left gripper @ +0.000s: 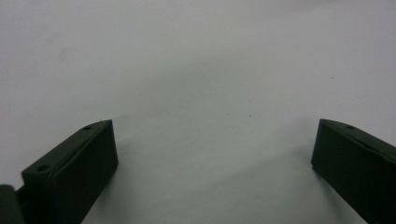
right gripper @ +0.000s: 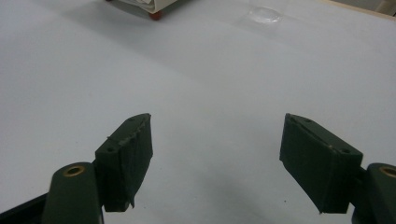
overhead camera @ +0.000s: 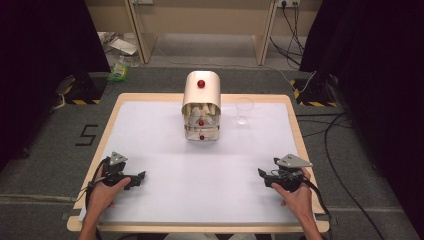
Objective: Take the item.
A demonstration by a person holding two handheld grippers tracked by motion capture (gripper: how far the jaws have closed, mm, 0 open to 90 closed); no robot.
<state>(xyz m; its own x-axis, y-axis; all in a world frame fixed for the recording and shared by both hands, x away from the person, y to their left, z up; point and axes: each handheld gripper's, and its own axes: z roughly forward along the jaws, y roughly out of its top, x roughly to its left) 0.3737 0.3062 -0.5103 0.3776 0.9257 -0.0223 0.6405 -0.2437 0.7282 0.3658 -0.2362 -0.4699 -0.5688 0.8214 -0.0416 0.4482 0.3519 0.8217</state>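
A small cream cabinet (overhead camera: 201,105) with a rounded roll-top and red knobs stands at the far middle of the white table (overhead camera: 200,170). Its top is open and pale items show inside. A clear glass (overhead camera: 244,111) stands just right of it. My left gripper (overhead camera: 140,176) rests near the front left, held by a hand, jaws wide apart over bare table (left gripper: 215,140). At the front right, my right gripper (overhead camera: 261,175) is open with nothing between its jaws (right gripper: 217,135). The right gripper view catches the cabinet's lower edge (right gripper: 140,4) and the glass (right gripper: 265,14) far ahead.
The white sheet lies on a wooden table with its rim (overhead camera: 298,130) showing. On the floor beyond are a green bottle (overhead camera: 119,71), cables (overhead camera: 340,150) at the right, and a taped figure five (overhead camera: 87,135) at the left. Dark curtains hang on both sides.
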